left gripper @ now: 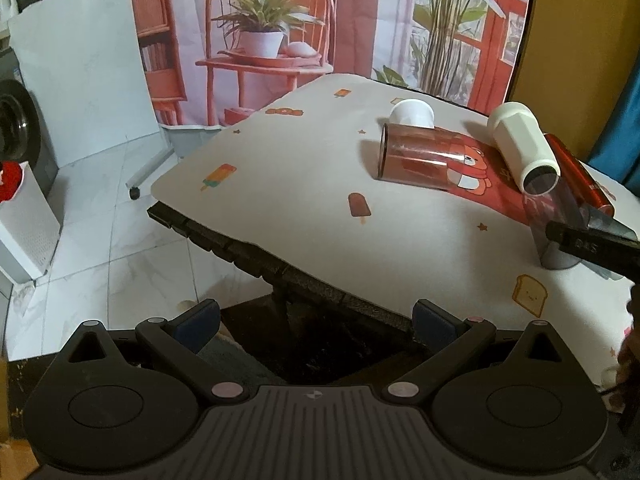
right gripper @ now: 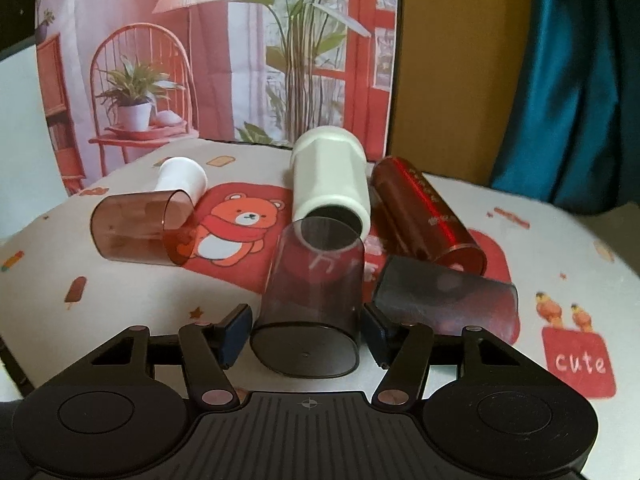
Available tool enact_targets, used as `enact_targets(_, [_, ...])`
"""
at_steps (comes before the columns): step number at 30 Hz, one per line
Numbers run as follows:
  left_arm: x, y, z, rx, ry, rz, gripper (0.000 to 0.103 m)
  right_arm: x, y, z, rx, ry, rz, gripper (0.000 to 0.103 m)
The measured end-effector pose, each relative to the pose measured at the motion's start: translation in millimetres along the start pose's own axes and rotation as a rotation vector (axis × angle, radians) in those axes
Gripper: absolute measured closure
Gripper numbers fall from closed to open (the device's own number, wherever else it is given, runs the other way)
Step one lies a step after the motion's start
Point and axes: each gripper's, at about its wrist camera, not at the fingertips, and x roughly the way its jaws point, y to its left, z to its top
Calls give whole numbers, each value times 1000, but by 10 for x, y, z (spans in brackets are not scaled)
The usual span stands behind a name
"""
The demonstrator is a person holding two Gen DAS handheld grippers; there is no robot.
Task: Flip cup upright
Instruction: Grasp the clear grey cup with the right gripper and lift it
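Note:
A clear smoky-grey cup [right gripper: 310, 300] stands on the table between the fingers of my right gripper [right gripper: 306, 330]. Its closed base is near the camera and its open mouth is up and away. The jaws are open on either side of it; the pads stand close to its walls, contact unclear. The same cup shows in the left wrist view [left gripper: 554, 226], partly hidden by the right gripper's finger [left gripper: 592, 246]. My left gripper [left gripper: 316, 324] is open and empty, off the table's near-left edge above the floor.
On the table [right gripper: 440, 360] lie a brown transparent cup [right gripper: 140, 230], a small white cup [right gripper: 182, 178], a cream cup [right gripper: 330, 180], a red cup [right gripper: 424, 216] and a dark cup [right gripper: 444, 300], all on their sides. A red bear mat [right gripper: 236, 232] lies under them.

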Motion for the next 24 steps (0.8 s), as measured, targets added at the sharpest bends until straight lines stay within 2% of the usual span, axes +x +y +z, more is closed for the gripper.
enact_targets(12, [27,-82,-36,29,30,-25,0,-386,-322,-251,212,154,195,47])
enact_targets(21, [14,-127,-46,42,48,-19,0,-521,-430,-401,298,190,290,46])
enact_targets(22, [14,-137,-46,47,48,-17,0,-515,-451,-407,304,191,290,45])
enact_targets(24, [10,-156,-47,54,49,-11,0,-527,-439,-410,280,185,264,36])
